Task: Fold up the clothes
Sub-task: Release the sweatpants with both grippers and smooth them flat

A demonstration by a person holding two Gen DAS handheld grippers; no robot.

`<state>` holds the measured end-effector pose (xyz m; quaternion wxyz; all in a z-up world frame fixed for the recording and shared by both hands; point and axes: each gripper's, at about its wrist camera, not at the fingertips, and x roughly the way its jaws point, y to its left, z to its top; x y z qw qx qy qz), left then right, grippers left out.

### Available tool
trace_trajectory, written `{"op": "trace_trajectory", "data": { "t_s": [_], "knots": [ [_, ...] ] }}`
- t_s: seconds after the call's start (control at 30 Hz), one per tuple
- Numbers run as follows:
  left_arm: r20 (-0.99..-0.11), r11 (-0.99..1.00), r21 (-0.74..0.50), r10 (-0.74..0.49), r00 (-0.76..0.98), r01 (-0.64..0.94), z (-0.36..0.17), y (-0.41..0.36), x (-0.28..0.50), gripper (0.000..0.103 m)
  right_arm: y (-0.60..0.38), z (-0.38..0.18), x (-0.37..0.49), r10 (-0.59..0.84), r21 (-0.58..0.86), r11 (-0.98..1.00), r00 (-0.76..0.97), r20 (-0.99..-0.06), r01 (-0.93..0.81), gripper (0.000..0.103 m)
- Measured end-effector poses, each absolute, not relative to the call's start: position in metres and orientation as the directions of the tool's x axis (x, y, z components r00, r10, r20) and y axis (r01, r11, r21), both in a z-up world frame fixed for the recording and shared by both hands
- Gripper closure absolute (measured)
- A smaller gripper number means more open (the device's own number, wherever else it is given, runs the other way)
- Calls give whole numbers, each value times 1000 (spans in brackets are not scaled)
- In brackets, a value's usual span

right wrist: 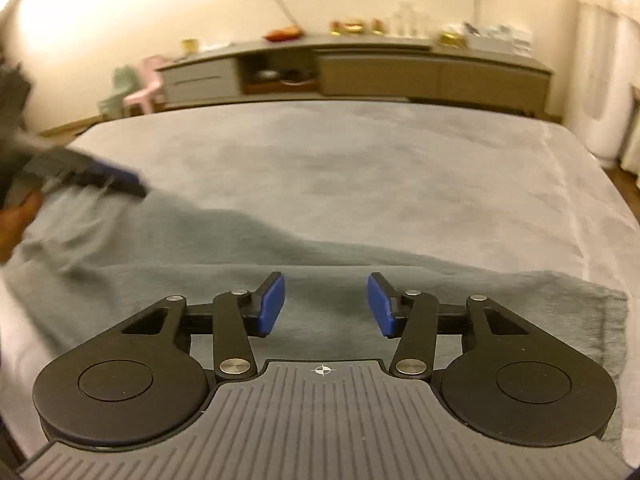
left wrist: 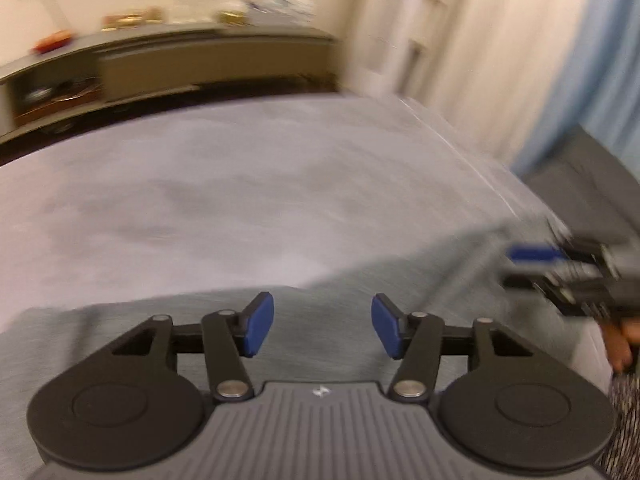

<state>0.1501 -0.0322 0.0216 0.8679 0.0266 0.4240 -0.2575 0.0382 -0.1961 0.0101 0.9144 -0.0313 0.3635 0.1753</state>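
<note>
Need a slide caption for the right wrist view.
Open right gripper above grey garment on bed; left gripper blurred at left.

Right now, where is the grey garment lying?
The grey garment lies spread across the near part of the bed, under both open grippers, its right edge near the bed's right side in the right wrist view.

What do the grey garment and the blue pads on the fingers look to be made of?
Grey garment: soft knit, likely cotton jersey; matte, heathered, drapes in loose folds. Blue pads on the right gripper: probably rubber or foam; matte, uniform, slightly rounded edges. Blur limits certainty.
</note>
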Motion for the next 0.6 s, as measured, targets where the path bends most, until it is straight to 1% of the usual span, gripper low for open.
{"op": "trace_trajectory", "data": {
  "t_s": [0.1, 0.13, 0.2, 0.23, 0.27, 0.3, 0.37, 0.43, 0.5, 0.53, 0.57, 0.6],
  "knots": [
    [-798, 863, -119, -377, 470, 490, -12, -70, 163, 50, -189, -5, 43, 277, 37, 931, 637, -720, -364, 53],
    [-792, 877, -85, -348, 501, 474, -16, -78, 167, 49, -187, -11, 44, 270, 26, 928, 624, -733, -372, 55],
    [-786, 900, -35, -294, 544, 435, -19, -91, 176, 51, -183, -15, 35, 258, -1, 922, 614, -746, -388, 55],
    [-789, 919, -35, -266, 553, 392, -19, -92, 183, 54, -188, -14, 23, 273, 8, 914, 602, -750, -405, 53],
    [-792, 933, -38, -246, 559, 357, -18, -91, 189, 62, -193, -12, 10, 289, 18, 907, 589, -755, -421, 53],
    [-795, 939, -23, -225, 564, 342, -18, -93, 194, 67, -198, -11, -3, 304, 28, 899, 576, -759, -438, 53],
    [-803, 949, -9, -195, 563, 317, -16, -96, 202, 67, -209, -10, -25, 333, 49, 885, 556, -762, -462, 53],
    [-811, 957, 2, -168, 561, 289, -14, -99, 210, 67, -223, -10, -38, 363, 86, 881, 546, -755, -466, 55],
    [-820, 969, -52, -178, 543, 240, -10, -91, 208, 67, -239, -6, -38, 389, 138, 886, 547, -741, -443, 59],
    [-821, 971, -83, -195, 537, 225, -5, -82, 200, 65, -255, 1, -38, 382, 156, 903, 583, -717, -400, 60],
    [-813, 965, -132, -237, 532, 228, 0, -71, 192, 61, -271, 8, -37, 373, 176, 918, 619, -692, -356, 58],
    [-804, 954, -173, -281, 523, 246, 4, -61, 184, 55, -287, 14, -36, 360, 198, 930, 654, -666, -310, 51]
  ]
}}
